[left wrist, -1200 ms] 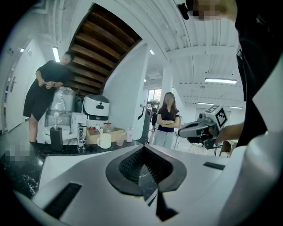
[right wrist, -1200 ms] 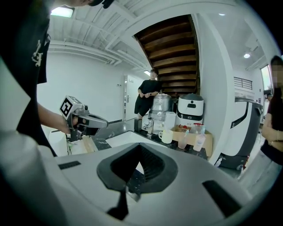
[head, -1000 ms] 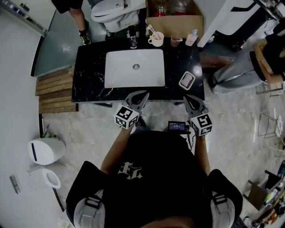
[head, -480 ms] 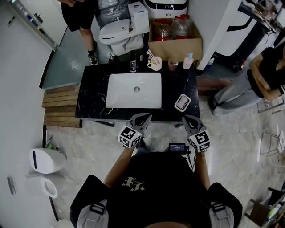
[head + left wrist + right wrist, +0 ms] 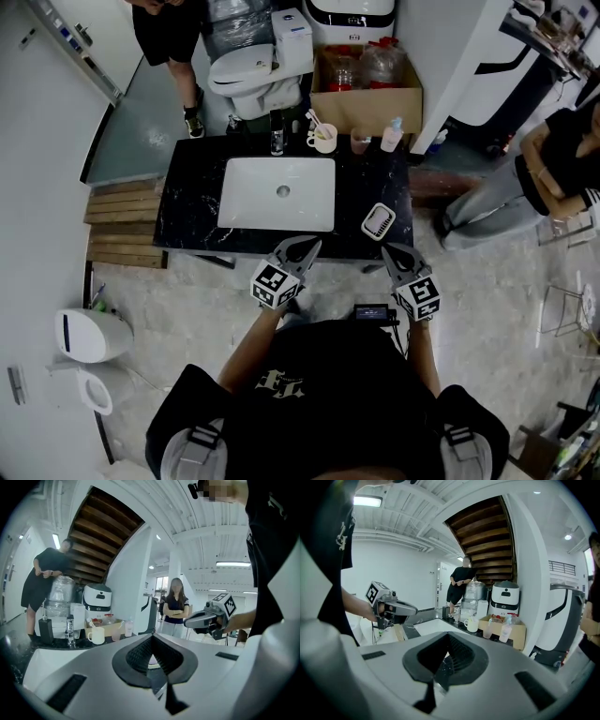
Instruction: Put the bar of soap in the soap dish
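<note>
Both grippers sit lower in the head view than a second ago, and the counter has slid down the frame with them, so that the toilet behind it now shows whole.

Nearest, the left gripper (image 5: 307, 244) and the right gripper (image 5: 391, 249) are held out side by side, apart from each other, above the counter's front edge. Each gripper's own view shows its jaws pressed together with nothing between them.

Just beyond the right gripper, the soap dish (image 5: 378, 221) stands on the black counter (image 5: 187, 206) near its front right corner, to the right of the white sink (image 5: 278, 192). It is a small white dish with ribs inside. Whether the bar of soap lies in it cannot be told at this size, and no bar can be made out elsewhere.

Along the counter's back edge stand a tap (image 5: 277, 131), a mug (image 5: 324, 139), a pink cup (image 5: 360, 141) and a small bottle (image 5: 389, 136). Behind them are the toilet (image 5: 248, 70) and a cardboard box (image 5: 366, 94). One person (image 5: 169, 37) stands beside the toilet at the left, and another (image 5: 544, 178) stands off to the right with arms folded.
</note>
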Action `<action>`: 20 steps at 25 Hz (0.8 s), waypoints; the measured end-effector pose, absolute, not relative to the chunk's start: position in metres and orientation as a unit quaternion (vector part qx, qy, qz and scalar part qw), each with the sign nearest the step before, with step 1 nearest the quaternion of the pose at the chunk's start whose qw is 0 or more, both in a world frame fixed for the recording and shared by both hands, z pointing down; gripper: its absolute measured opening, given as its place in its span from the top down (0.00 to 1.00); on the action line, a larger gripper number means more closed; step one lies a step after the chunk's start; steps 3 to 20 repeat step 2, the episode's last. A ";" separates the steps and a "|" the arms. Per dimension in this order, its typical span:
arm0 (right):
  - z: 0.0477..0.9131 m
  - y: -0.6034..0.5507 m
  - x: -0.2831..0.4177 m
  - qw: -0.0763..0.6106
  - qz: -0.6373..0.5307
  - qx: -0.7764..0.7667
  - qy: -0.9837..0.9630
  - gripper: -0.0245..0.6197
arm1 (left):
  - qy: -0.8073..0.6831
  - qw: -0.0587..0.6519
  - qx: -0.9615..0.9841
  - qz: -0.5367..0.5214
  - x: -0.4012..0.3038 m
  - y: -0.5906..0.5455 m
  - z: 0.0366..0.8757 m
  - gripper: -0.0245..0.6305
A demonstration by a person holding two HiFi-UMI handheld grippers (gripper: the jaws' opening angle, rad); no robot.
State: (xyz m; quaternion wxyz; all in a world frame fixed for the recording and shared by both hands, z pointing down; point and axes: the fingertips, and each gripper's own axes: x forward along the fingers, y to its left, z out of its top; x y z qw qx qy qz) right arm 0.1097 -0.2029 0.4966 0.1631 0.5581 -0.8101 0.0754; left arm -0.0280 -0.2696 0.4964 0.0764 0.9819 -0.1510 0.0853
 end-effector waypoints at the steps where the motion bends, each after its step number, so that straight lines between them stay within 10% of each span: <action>1: 0.497 -0.203 0.110 0.163 0.077 0.558 -0.810 0.95 | -0.152 0.077 0.982 0.086 -0.028 -0.270 0.496 0.95; 20: 0.496 -0.204 0.111 0.163 0.078 0.557 -0.810 0.95 | -0.153 0.077 0.981 0.086 -0.028 -0.271 0.496 0.95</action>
